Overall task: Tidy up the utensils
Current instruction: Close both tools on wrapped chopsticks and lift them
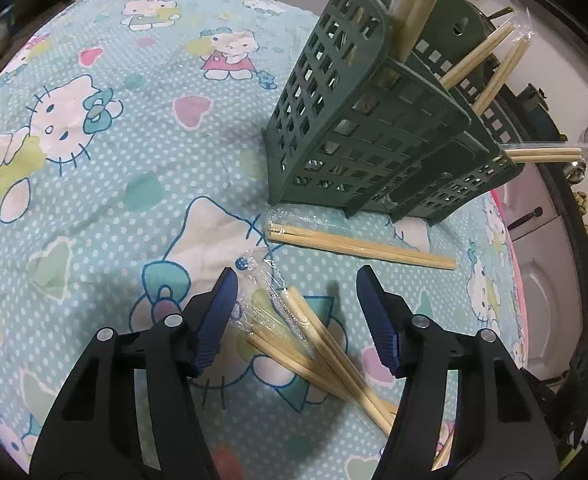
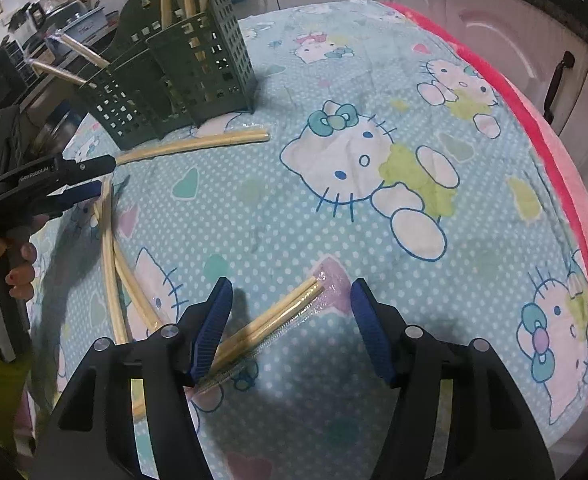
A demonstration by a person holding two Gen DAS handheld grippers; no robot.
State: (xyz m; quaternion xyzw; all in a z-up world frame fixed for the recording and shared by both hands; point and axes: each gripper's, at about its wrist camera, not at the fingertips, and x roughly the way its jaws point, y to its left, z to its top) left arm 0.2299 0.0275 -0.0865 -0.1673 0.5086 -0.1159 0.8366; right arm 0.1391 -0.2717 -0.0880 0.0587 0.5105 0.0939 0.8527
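Left gripper (image 1: 297,276) fingers (image 1: 217,316) apart, straddling two crossed chopstick pairs (image 1: 322,344) in clear wrap; pads not yet touching them. Right gripper (image 2: 289,286) fingers (image 2: 213,328) likewise apart around a single wrapped pair (image 2: 269,320), lying slantwise on the cloth (image 2: 374,220). Both point steeply down, apparently to pinch across the sticks. Green rack (image 1: 358,120) stands far, already holding several pairs upright; another pair (image 1: 358,246) lies at its foot.
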